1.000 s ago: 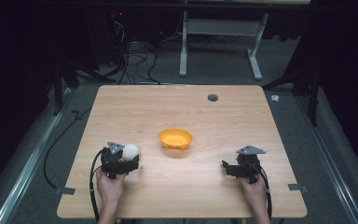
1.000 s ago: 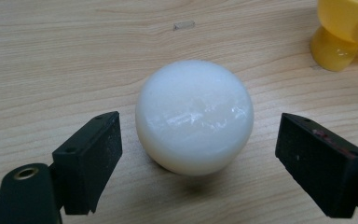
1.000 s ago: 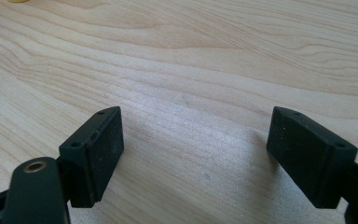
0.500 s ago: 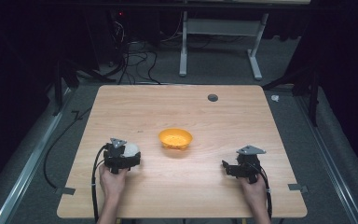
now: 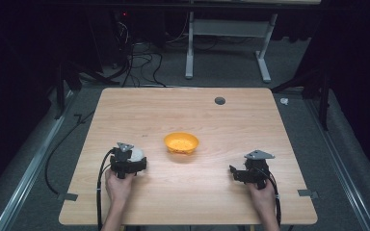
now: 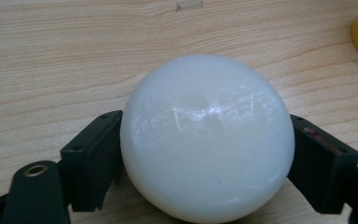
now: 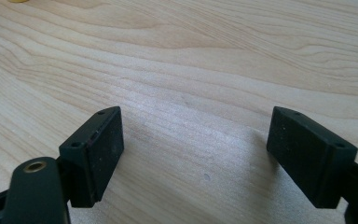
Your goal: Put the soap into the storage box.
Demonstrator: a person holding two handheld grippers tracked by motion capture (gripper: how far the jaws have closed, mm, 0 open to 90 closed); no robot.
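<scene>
Wooden table: your working surface, with broad bare wood beyond the bowl and between your hands; a small dark round hole sits near its far edge.

Orange bowl: mid-table, well apart from both grippers.

Left gripper: your hand holds it low at the near left, jaws pressed against both sides of the white ball, which rests on the wood.

Right gripper: held low at the near right, jaws spread wide over bare wood, gripping nothing.

No readable writing on any item.
</scene>
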